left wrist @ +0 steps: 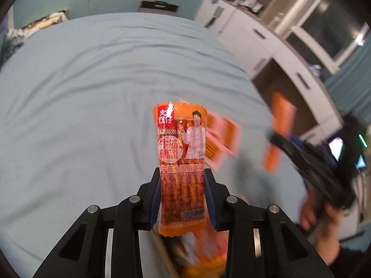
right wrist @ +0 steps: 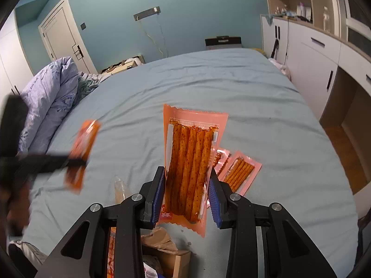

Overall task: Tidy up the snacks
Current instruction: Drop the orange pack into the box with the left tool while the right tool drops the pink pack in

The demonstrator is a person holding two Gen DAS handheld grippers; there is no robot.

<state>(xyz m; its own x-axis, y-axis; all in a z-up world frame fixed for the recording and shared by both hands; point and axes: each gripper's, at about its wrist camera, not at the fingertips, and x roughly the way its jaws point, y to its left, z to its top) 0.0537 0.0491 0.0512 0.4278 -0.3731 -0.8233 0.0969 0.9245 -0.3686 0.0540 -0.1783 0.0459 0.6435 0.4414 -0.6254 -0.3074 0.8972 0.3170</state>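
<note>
In the left wrist view my left gripper (left wrist: 182,183) is shut on an orange snack packet (left wrist: 180,136) with white print, held upright above the pale blue bed (left wrist: 81,92). In the right wrist view my right gripper (right wrist: 187,185) is shut on a pink packet of orange spicy sticks (right wrist: 190,162), also upright. The left gripper (right wrist: 74,162) appears there as a blur at the left with its orange packet (right wrist: 83,148). The right gripper (left wrist: 285,143) is a blur at the right of the left view. Two more pink packets (right wrist: 238,171) lie on the sheet beyond the right fingers.
An open cardboard box (right wrist: 167,247) with snacks in it sits below the grippers at the bed's near edge. A clear wrapper (right wrist: 120,187) lies beside it. A bunched duvet (right wrist: 51,97) fills the bed's left side. White cabinets (right wrist: 320,58) line the right wall.
</note>
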